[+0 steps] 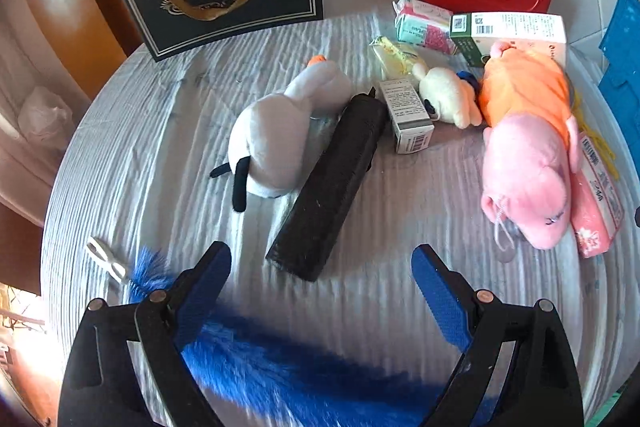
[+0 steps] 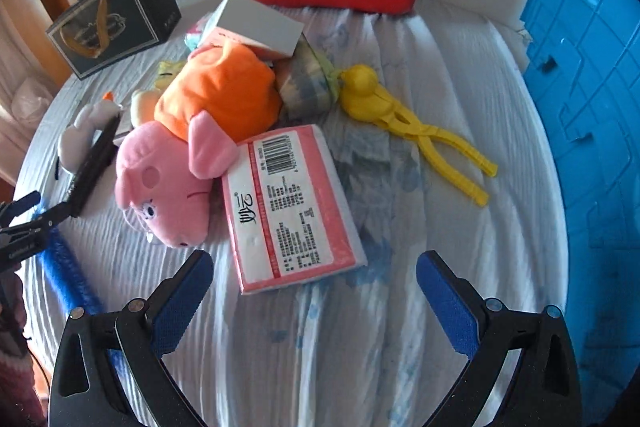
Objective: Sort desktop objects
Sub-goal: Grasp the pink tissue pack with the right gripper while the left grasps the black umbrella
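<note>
Pink pig toy (image 2: 168, 183) and pink packet (image 2: 292, 207) lie unsorted on the desk (image 2: 420, 307), both grippers' fingers wide and empty, so the right gripper (image 2: 314, 297) should grab next

bright daylight, fisheye-warped, soft edges

A ribbed white cloth (image 2: 440, 75) carries plush toys (image 2: 168, 183), boxes (image 1: 406, 115), yellow tongs (image 2: 424, 135).

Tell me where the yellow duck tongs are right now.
The yellow duck tongs show only in the right wrist view, right of centre on the cloth, between the orange-and-pink pig toy and the blue crate.
</note>
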Motion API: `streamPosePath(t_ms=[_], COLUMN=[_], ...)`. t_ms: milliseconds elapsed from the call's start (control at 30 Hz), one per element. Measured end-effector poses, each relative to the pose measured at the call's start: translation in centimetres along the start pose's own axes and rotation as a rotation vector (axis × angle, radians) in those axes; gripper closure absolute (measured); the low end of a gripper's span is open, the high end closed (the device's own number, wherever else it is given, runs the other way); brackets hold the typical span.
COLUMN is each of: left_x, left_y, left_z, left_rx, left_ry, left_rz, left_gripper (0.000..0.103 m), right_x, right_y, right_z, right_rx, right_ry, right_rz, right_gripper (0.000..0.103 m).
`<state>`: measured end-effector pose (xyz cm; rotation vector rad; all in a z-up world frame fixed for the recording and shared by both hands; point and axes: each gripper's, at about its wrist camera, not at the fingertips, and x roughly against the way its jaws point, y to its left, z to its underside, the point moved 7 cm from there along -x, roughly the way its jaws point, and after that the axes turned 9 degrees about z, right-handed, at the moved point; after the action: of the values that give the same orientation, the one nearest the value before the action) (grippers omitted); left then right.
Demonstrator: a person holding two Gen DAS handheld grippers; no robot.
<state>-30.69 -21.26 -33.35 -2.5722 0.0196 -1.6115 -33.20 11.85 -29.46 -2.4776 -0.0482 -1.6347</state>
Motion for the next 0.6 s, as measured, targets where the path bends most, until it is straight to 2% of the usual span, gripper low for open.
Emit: streamPosePath(t_ms=[300, 367, 467, 533, 600], left_x=[-5.4, -5.9, -6.3, -6.3, -6.3], left_y=[0.6, 0.5, 0.4, 0.4, 0.4], left_z=[-2.5, -2.9, -3.5, -3.5, -3.3], left_rx=[-0.032, -0.011, -0.009, -0.012, -0.014], left_ry=[0.083, 0.087, 0.09, 0.093, 0.085], left_rz=[0.027, 0.065, 0.075, 0.075, 0.079], left_gripper=[0.011, 0.01, 0.009, 0.007, 0.006], right_x=[-5.6, -6.6, -8.4, -9.4, -9.0], right_y=[2.2, 2.8, 3.1, 3.0, 2.7], right_z=[-0.6, -0.7, -0.5, 0.1, 0.1], right_rx=[0.03, 0.05, 0.068, 0.052, 0.026], right_ry=[0.09, 0.107, 0.145, 0.178, 0.166], right_rz=[0.022, 0.027, 0.048, 0.026, 0.006], right_gripper=[0.0, 0.0, 0.0, 0.0, 0.0])
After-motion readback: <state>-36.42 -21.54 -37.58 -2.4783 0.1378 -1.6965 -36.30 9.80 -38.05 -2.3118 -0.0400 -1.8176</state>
